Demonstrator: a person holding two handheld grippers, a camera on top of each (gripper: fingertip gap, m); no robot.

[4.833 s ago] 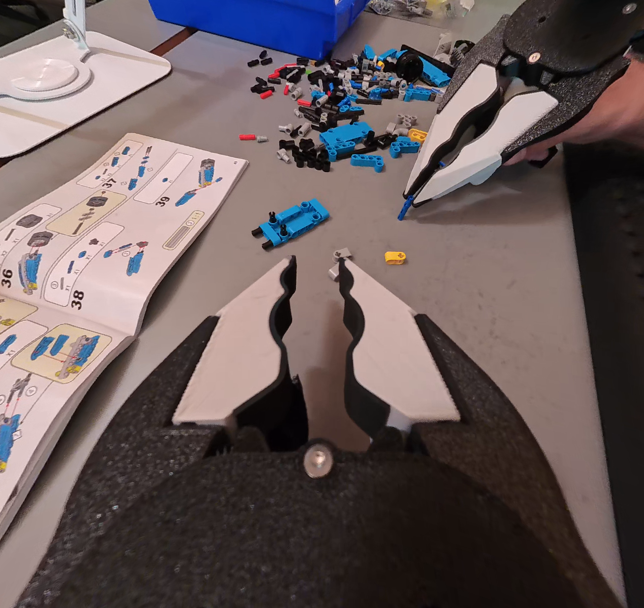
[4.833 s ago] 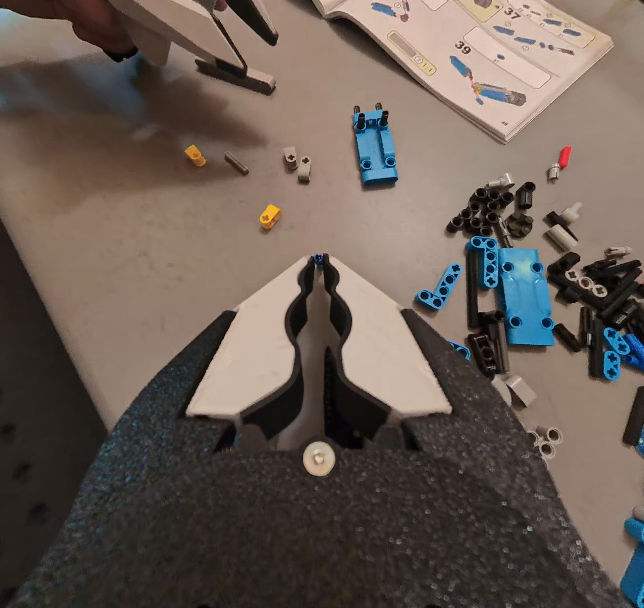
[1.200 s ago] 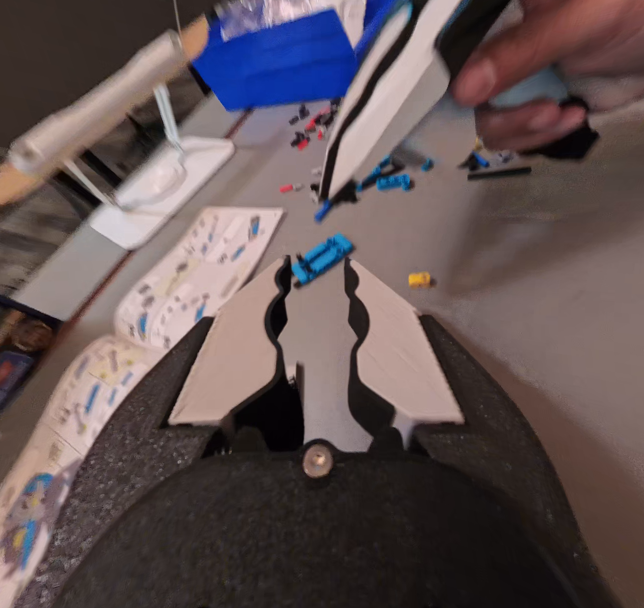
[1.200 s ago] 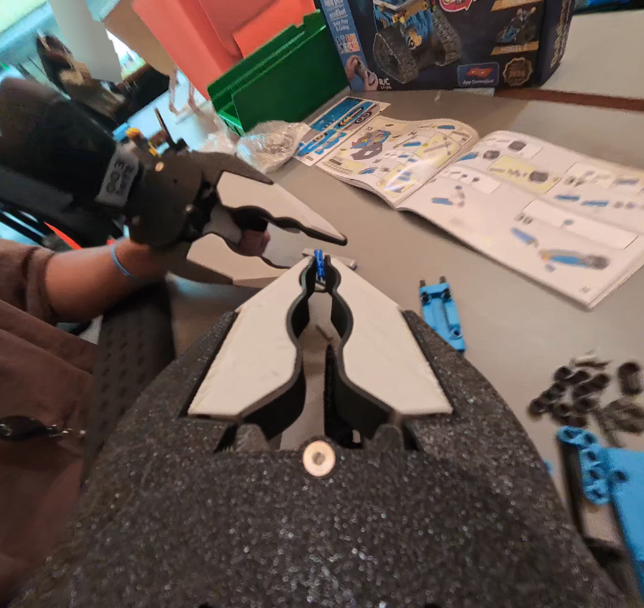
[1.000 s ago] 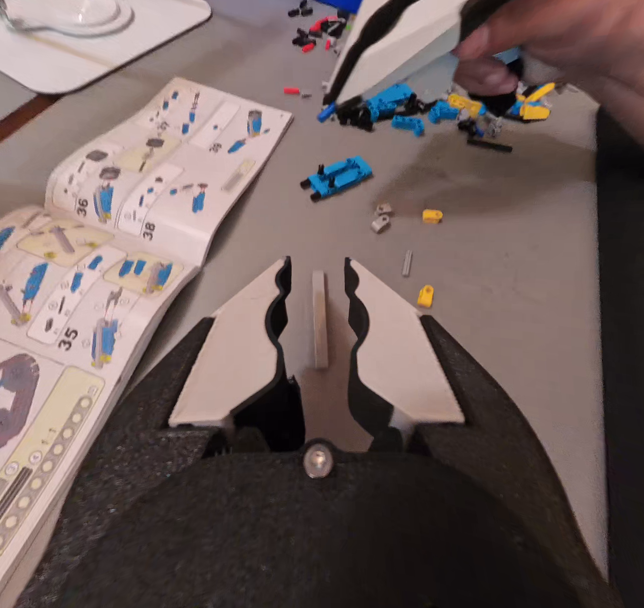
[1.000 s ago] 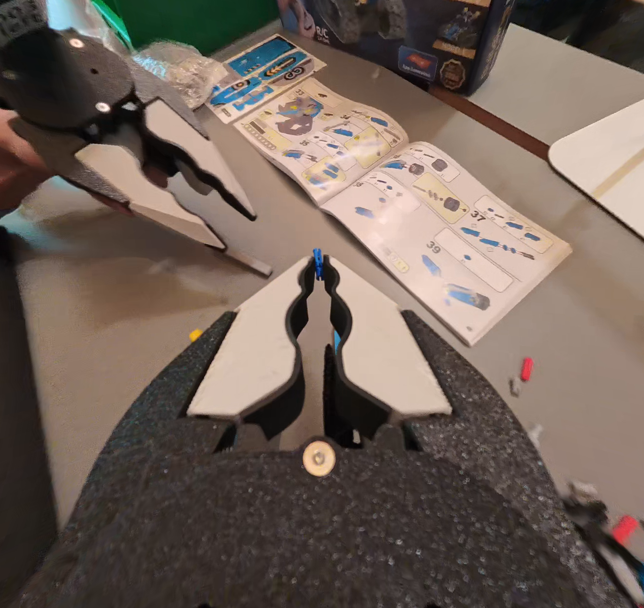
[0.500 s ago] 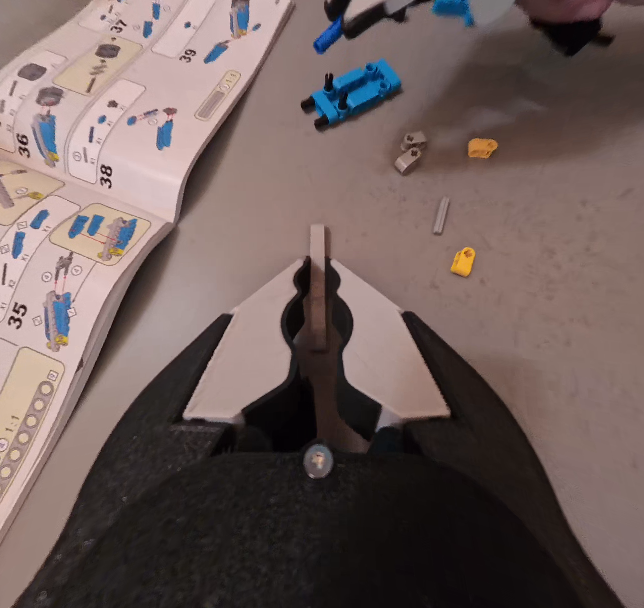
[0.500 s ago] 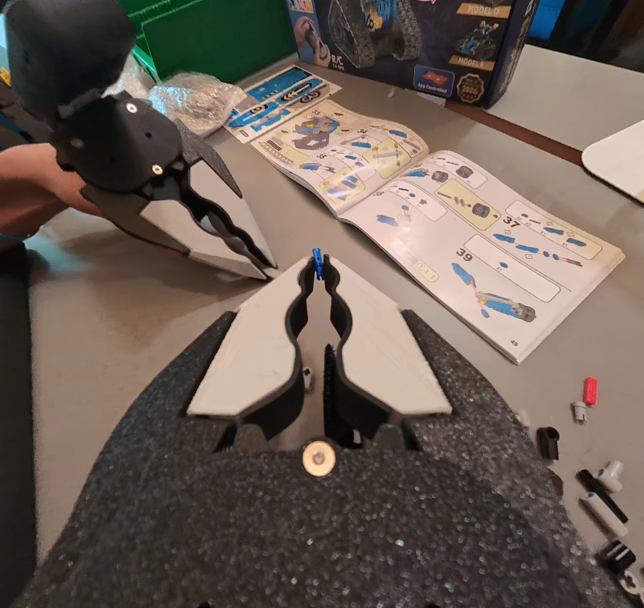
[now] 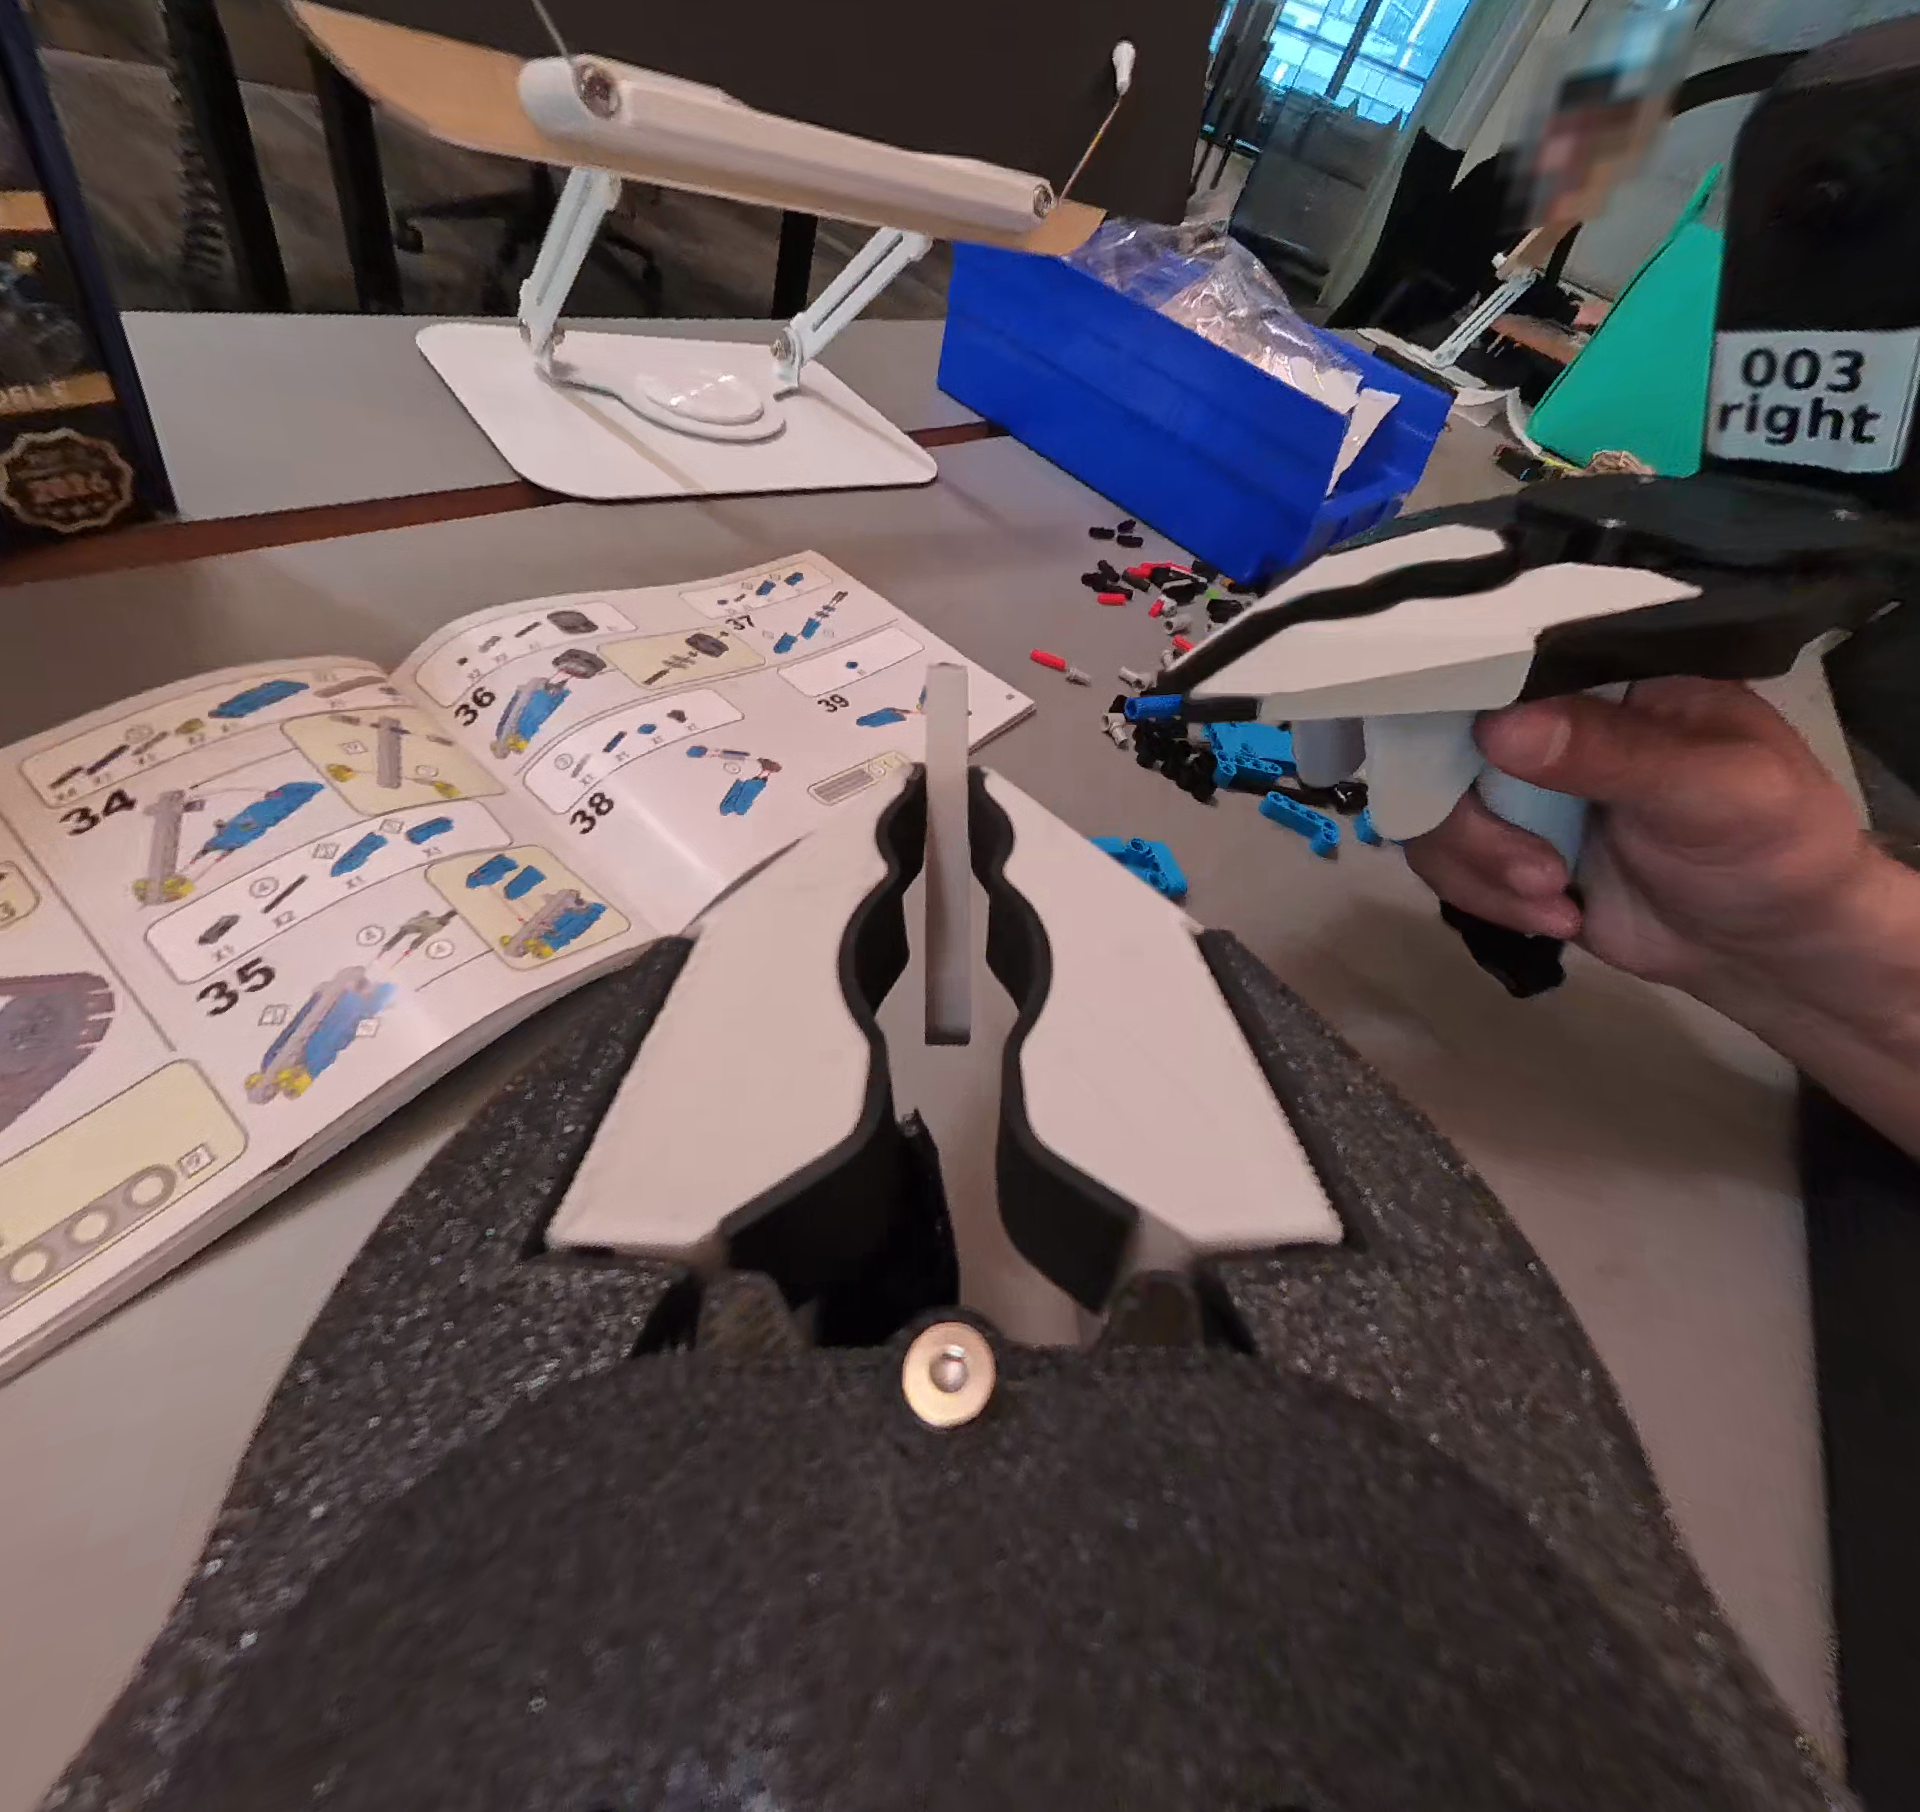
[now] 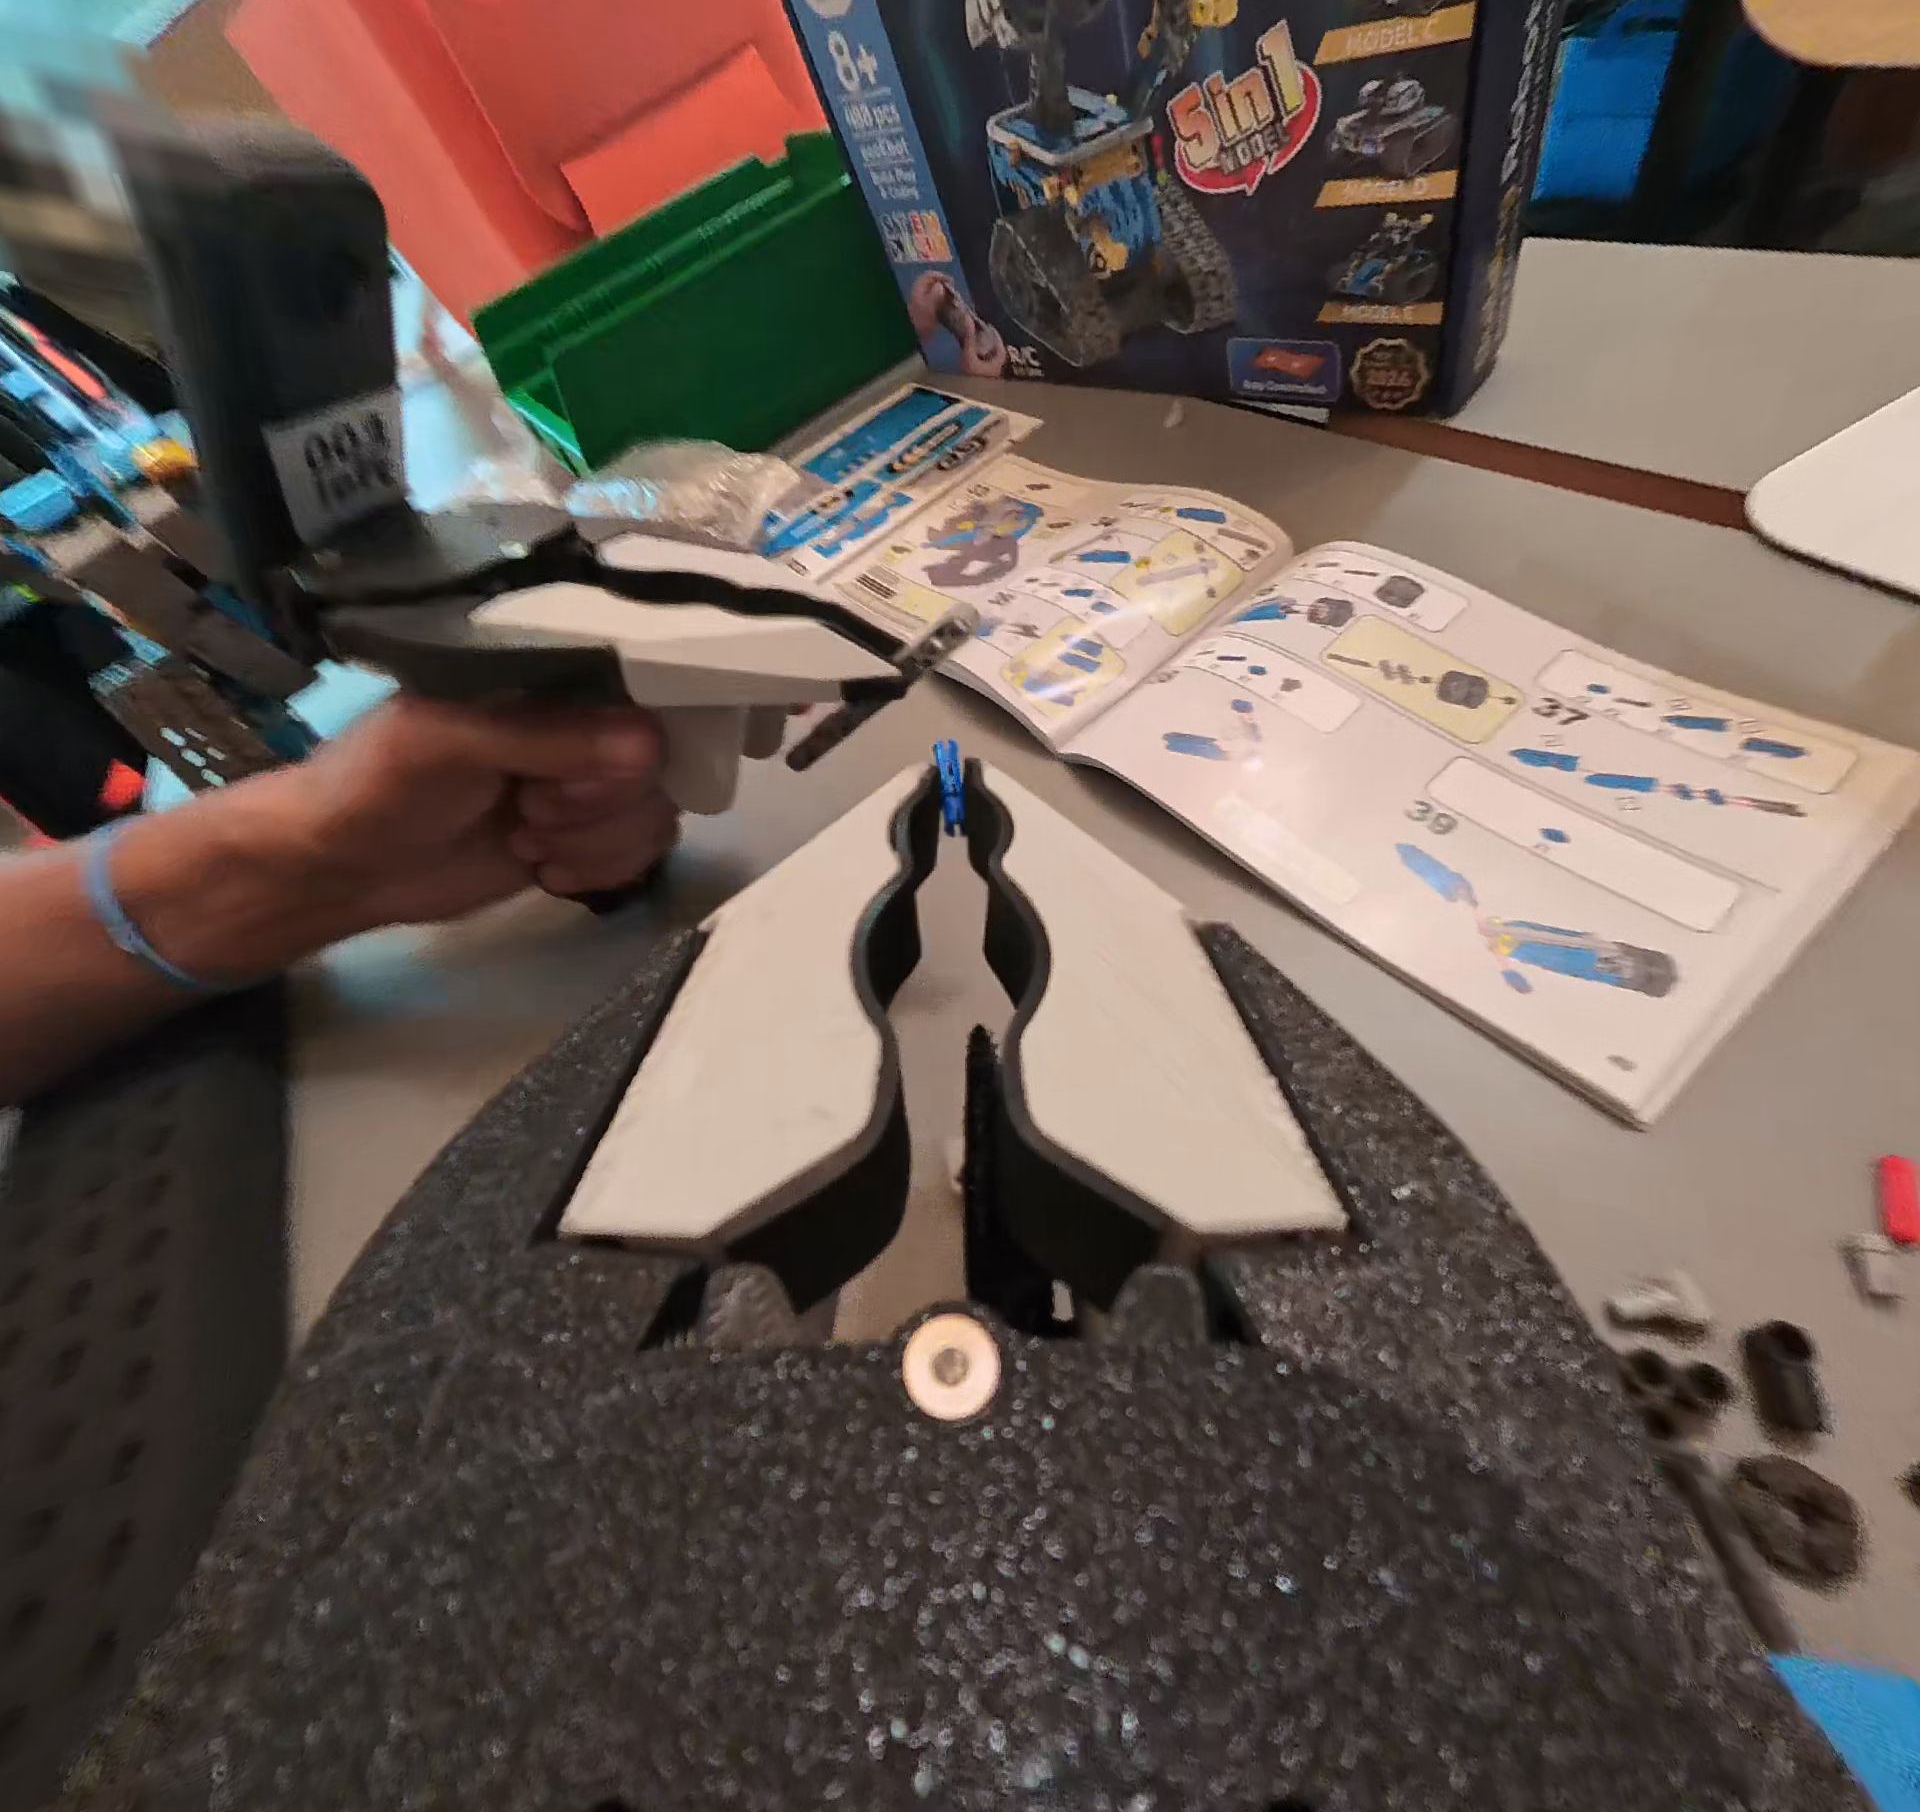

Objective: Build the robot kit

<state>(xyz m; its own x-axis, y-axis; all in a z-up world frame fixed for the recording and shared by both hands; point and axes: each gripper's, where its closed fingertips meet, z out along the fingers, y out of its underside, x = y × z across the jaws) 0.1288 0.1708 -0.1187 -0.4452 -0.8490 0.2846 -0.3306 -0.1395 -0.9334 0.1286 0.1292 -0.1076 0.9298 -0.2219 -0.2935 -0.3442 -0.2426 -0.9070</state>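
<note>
Flat grey beam (image 9: 945, 827), blue pin (image 10: 947, 783)

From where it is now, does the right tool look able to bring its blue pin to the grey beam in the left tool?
Probably yes. The right tool grips the blue pin at its tip, and only open air separates it from the grey beam sticking out of the left tool.

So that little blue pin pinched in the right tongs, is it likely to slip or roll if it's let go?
Probably. The blue pin is gripped only at the very tips, so it could twist out. It looks round and tiny, so on the table it would likely roll.
</note>
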